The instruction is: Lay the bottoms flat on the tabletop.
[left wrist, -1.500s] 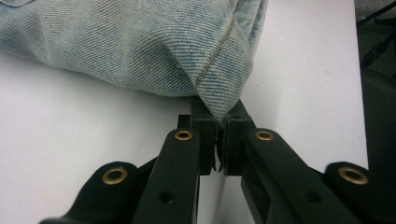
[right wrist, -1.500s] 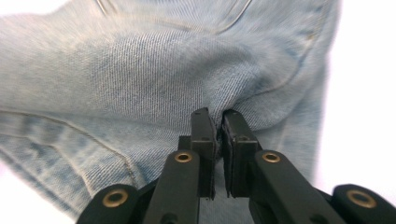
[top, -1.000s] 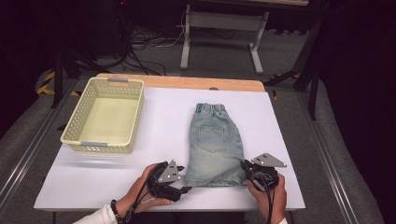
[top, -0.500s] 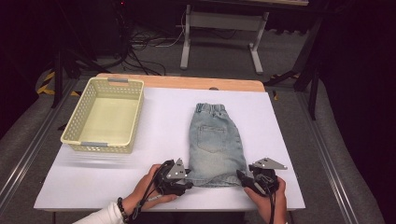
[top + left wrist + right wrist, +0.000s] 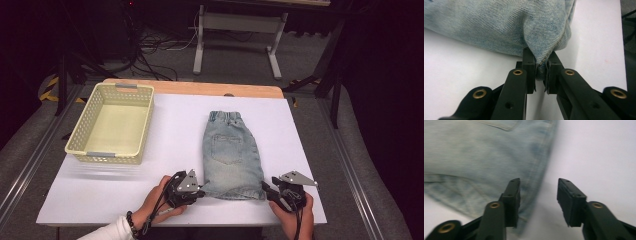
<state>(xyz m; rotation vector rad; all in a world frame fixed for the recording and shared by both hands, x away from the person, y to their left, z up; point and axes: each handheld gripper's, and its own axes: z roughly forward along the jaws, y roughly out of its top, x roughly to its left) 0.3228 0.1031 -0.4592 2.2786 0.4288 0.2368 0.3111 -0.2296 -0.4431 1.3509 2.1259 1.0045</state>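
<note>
High view: pale-blue folded denim shorts (image 5: 231,156) lying flat on the white table sheet (image 5: 170,130), waistband toward the far edge, hem toward the near edge. Left black two-jaw gripper (image 5: 199,189) at the hem's left corner, touching the cloth; right black two-jaw gripper (image 5: 267,192) just beside the hem's right corner. Well apart to the left, a cream perforated plastic basket (image 5: 82,131) with grey handles.

Left gripper view: jaws just closed, now pinching a bunched fold of the denim shorts (image 5: 499,27); cloth squeezed between the pads (image 5: 530,75), the corner lifted off the sheet.

Right gripper view: jaws spread, recently narrowing slightly; one jaw over the shorts (image 5: 474,157) edge, the other over bare sheet, pads not pressing the cloth.
</note>
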